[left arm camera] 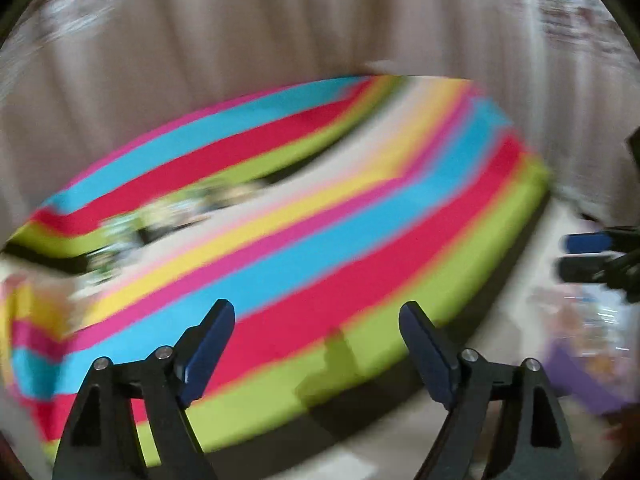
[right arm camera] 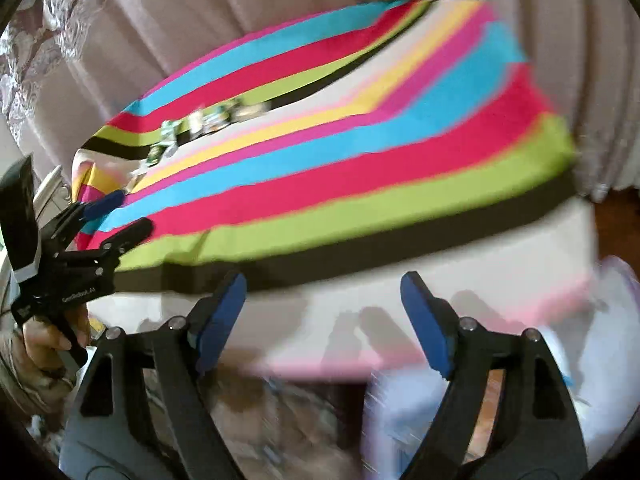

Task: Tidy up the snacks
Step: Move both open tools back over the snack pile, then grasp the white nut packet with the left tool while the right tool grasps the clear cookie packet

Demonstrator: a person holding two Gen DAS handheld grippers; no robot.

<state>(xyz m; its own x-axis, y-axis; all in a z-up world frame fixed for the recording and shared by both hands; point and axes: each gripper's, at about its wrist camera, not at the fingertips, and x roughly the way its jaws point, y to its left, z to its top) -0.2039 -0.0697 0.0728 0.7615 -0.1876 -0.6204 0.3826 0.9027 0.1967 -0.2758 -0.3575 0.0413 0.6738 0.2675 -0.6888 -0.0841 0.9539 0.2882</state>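
Both views are blurred by motion. A row of small green-and-white snack packets [right arm camera: 200,124] lies on a brightly striped cloth [right arm camera: 340,168] near its far left; it also shows smeared in the left wrist view [left arm camera: 160,216]. My left gripper [left arm camera: 316,316] is open and empty above the cloth's near edge; it also shows at the left of the right wrist view [right arm camera: 120,212]. My right gripper [right arm camera: 324,292] is open and empty over the white surface [right arm camera: 440,272] in front of the cloth; its fingers show at the right of the left wrist view [left arm camera: 584,254].
A pale pleated curtain [right arm camera: 200,8] hangs behind the striped cloth. Blurred colourful packages, one purple [left arm camera: 576,376], lie at the right. Light bags or packets [right arm camera: 400,408] lie under my right gripper. A hand [right arm camera: 44,340] holds the left gripper.
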